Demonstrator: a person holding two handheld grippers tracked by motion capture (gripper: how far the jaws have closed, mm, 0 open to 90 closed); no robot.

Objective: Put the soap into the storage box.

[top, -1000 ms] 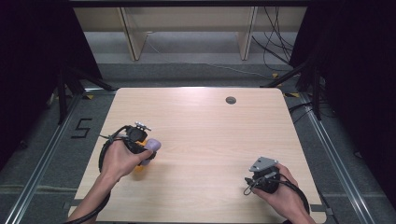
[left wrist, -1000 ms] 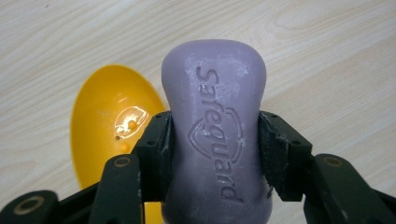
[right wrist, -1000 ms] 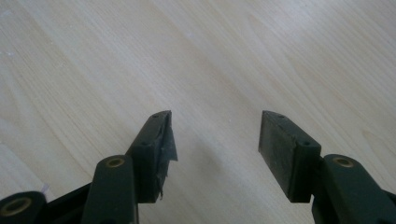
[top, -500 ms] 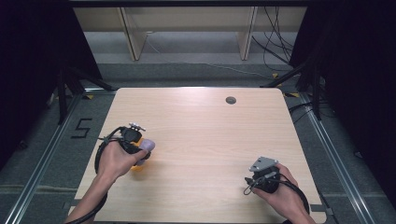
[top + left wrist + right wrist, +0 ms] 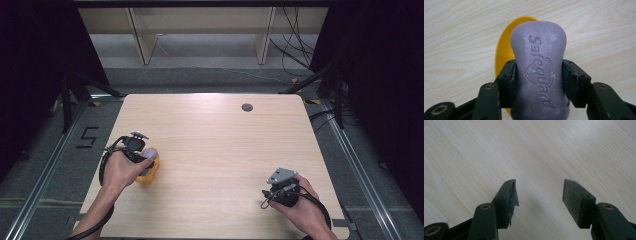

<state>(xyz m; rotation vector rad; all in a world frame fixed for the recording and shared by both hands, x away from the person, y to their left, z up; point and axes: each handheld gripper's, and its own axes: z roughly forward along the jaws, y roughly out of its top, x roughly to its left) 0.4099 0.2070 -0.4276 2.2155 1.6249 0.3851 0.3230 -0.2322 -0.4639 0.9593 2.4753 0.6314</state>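
Gripping a purple bar of soap [image 5: 539, 75], the left gripper [image 5: 539, 80] has both black jaws pressed against the bar's narrow waist, and the stamped word "Safeguard" runs along the face turned up at its camera. Just behind the soap a yellow dish [image 5: 504, 55] lies on the pale wooden table [image 5: 461, 37], its rim curving out past the bar's left side; whether the bar touches the dish cannot be told.

From the high view, the right gripper [image 5: 274, 192] sits nearest the table's [image 5: 215, 140] front edge, toward the right corner, held in the person's right hand [image 5: 300, 207] with its grey three-cornered plate on top. Its own camera shows the jaws of the right gripper [image 5: 539, 195] spread wide apart, bare wood between them. Farther back and well apart, toward the table's left edge, the left hand [image 5: 120, 170] holds the left gripper [image 5: 142, 157] over the soap [image 5: 148, 155] and yellow dish [image 5: 150, 172]. Farthest off, near the back edge, a small dark round hole [image 5: 247, 107] marks the tabletop.
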